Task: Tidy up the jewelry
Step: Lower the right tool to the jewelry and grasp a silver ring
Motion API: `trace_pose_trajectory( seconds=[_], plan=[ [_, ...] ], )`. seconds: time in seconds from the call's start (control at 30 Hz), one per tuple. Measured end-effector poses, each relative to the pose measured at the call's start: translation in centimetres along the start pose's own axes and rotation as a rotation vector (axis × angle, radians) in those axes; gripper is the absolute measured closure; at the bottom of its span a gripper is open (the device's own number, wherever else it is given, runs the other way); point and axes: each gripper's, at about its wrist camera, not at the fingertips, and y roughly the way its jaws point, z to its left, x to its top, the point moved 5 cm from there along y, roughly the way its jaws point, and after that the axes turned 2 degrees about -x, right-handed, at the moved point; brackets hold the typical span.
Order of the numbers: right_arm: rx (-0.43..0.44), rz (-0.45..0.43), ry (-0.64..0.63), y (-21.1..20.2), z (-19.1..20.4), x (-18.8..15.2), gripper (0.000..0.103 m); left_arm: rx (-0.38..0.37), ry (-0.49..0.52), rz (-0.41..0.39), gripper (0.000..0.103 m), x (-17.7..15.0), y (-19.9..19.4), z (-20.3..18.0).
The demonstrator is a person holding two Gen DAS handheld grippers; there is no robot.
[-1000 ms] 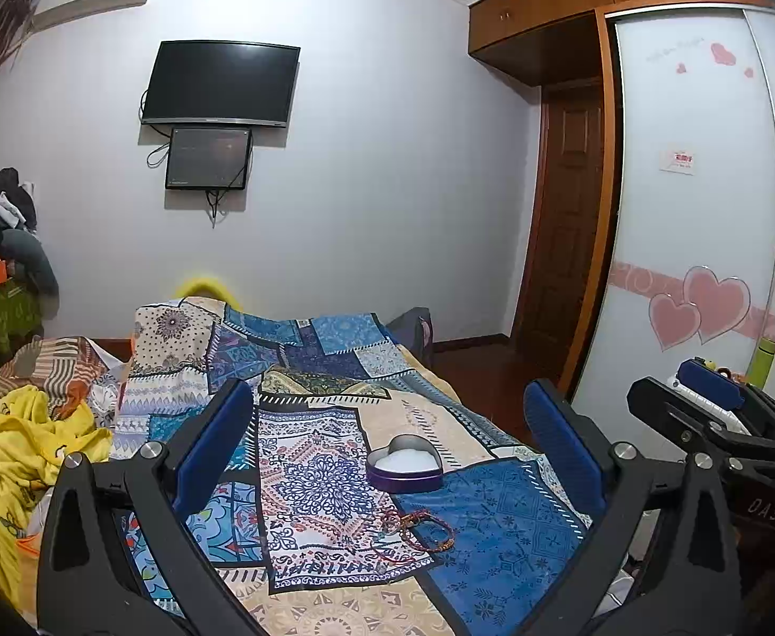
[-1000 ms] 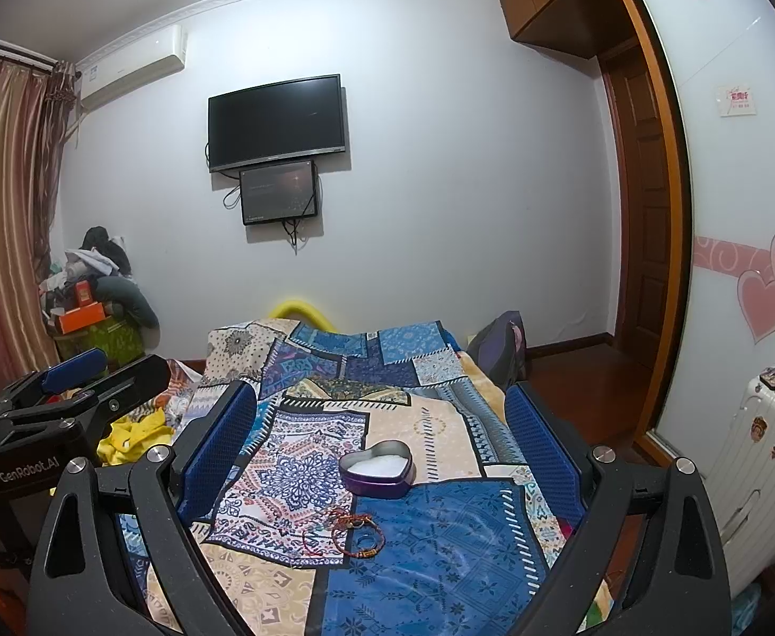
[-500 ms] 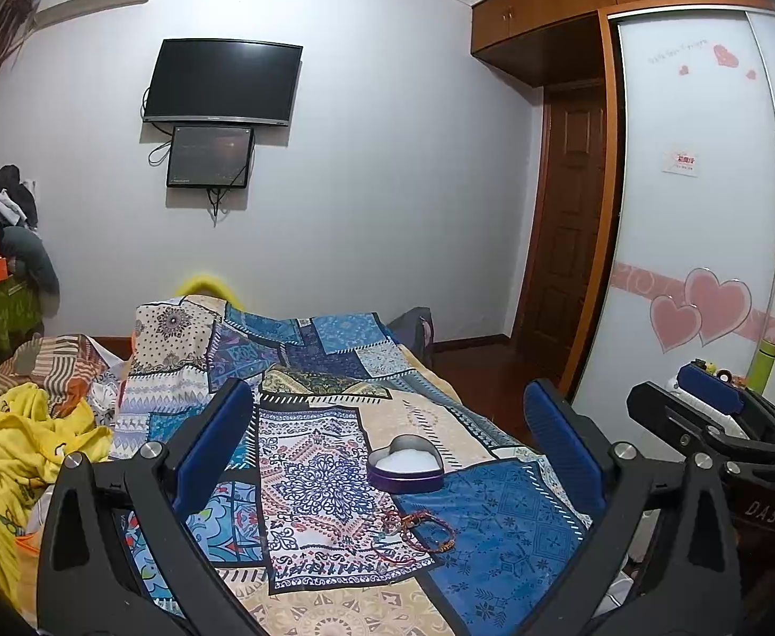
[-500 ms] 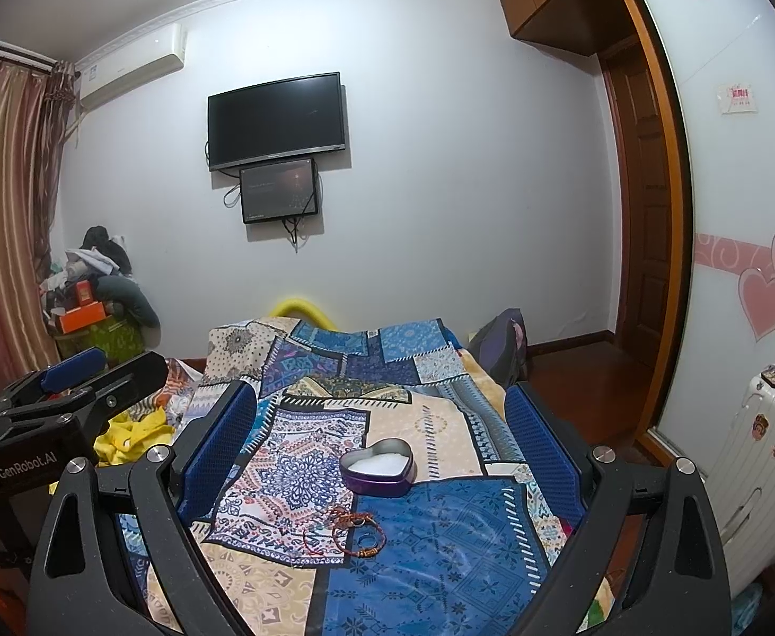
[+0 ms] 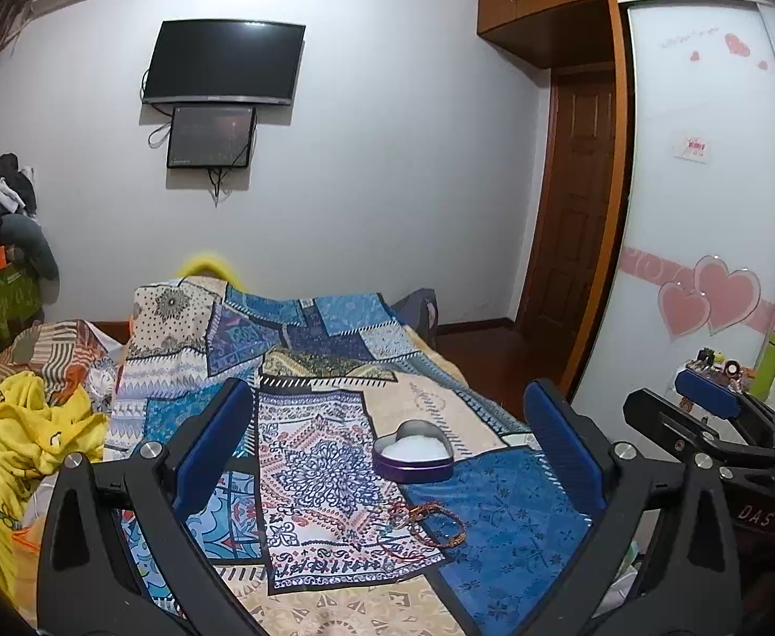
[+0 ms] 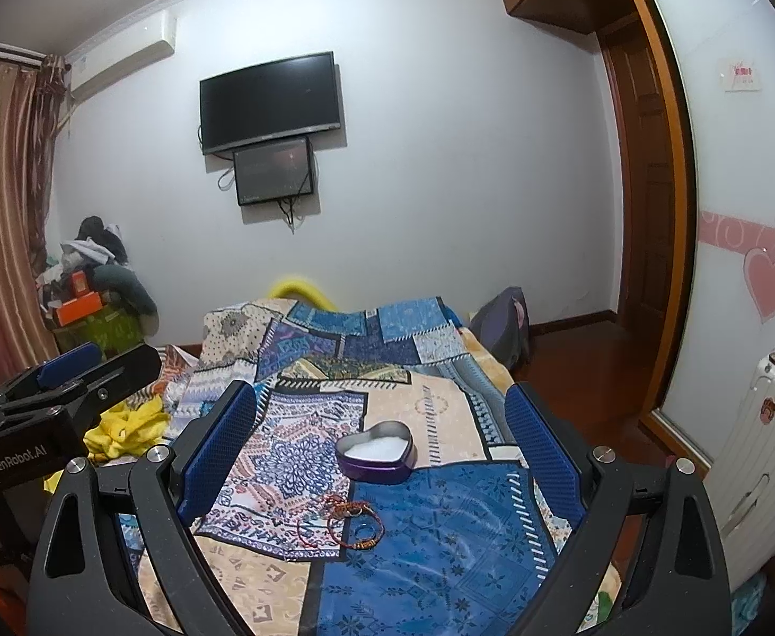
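A purple heart-shaped tin (image 5: 413, 452) with white lining stands open on the patterned bedspread; it also shows in the right wrist view (image 6: 377, 451). A small heap of red and brown string bracelets (image 5: 425, 522) lies just in front of it, seen too in the right wrist view (image 6: 346, 522). My left gripper (image 5: 387, 456) is open and empty, held above the bed short of the bracelets. My right gripper (image 6: 382, 450) is open and empty, likewise back from them. Each gripper shows at the edge of the other's view.
The bed carries a patchwork spread (image 5: 493, 519) and yellow clothing (image 5: 11, 440) at its left. A white suitcase (image 6: 758, 440) stands at the right by the sliding wardrobe (image 5: 705, 212). A TV (image 6: 271, 100) hangs on the far wall.
Both grippers stay open and nearly still; the views shift only slightly. The tin and bracelets have not moved.
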Motion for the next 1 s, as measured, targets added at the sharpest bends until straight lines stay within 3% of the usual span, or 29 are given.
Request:
trace_pose_trajectory(
  seconds=[0.5, 0.7, 0.8, 0.9, 1.0],
  plan=[
    [-0.031, 0.249, -0.010, 7.1, -1.9, -5.2, 0.009, 0.062, -0.017, 0.219, 0.000, -5.2, 7.4, 3.1],
    [-0.014, 0.354, -0.042, 9.3, -2.3, -8.0, 0.009, 0.065, 0.015, 0.380, 0.000, -9.3, 10.1, 4.1],
    [0.011, 0.392, -0.049, 9.9, -2.4, -9.1, 0.010, 0.018, 0.001, 0.475, 0.002, -11.4, 11.1, 4.3],
    [0.045, 0.421, -0.053, 10.5, -2.2, -10.0, 0.015, -0.003, -0.016, 0.538, 0.012, -12.6, 11.5, 4.3],
    [0.085, 0.459, -0.064, 11.0, -1.9, -11.0, 0.029, -0.033, -0.026, 0.584, 0.019, -13.6, 12.2, 3.9]
  ],
)
